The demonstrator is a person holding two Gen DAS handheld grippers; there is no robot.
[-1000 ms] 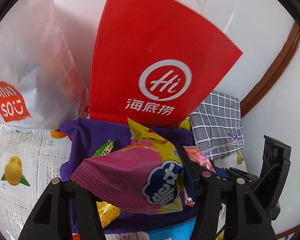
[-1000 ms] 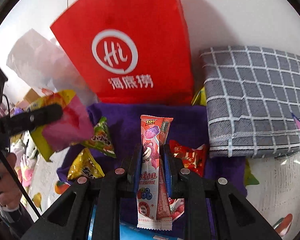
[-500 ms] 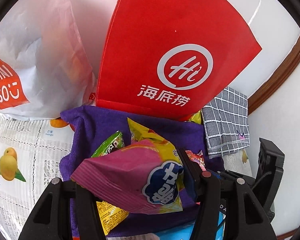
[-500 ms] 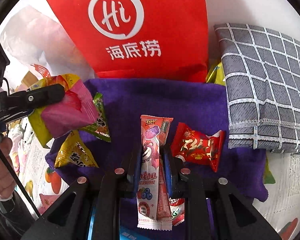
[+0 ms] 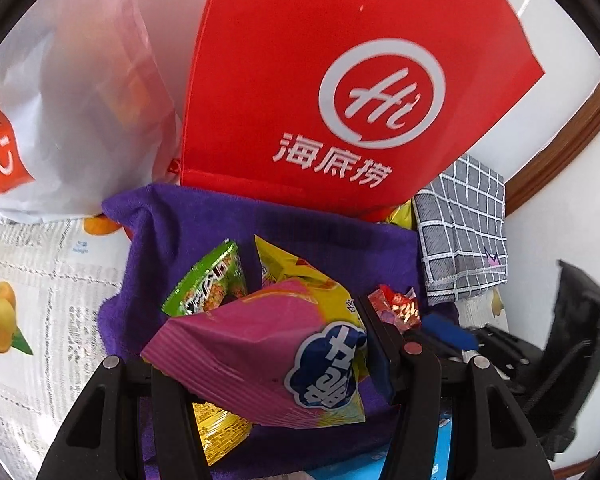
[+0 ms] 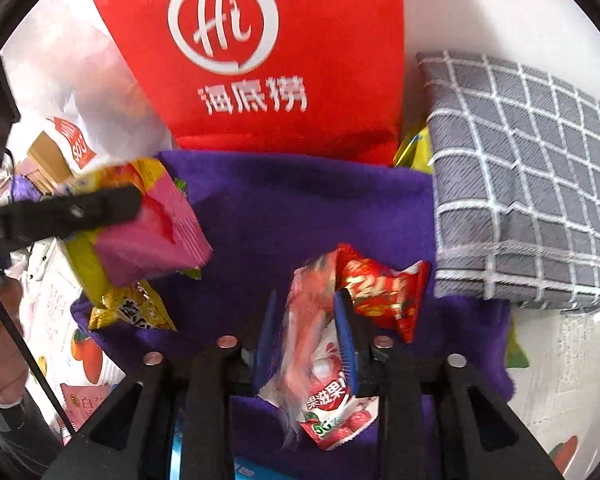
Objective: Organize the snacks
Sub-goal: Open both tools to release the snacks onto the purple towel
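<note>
While the pink snack bag [image 5: 256, 356] is pinched by the left gripper [image 5: 274, 344] over the purple cloth [image 5: 204, 224] | right gripper [image 6: 306, 336] jaws just opened, long red packet [image 6: 312, 328] loose between them

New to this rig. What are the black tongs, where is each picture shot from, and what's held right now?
There is no robot arm: a person holds one pair of black two-finger tongs in each hand, and a fisheye camera on each pair looks forward along its fingers. So one picture is the left tongs' view, the other the right's.

The left tongs are shut on a pink and yellow snack bag. The right tongs have just been opening; a long pink candy packet sits blurred between the blue pads, apparently released.

On a purple fleece cloth lie a green snack packet, a red foil packet and a small yellow packet. Behind stand a red paper bag, a white plastic bag and a folded grey checked cloth.
</note>
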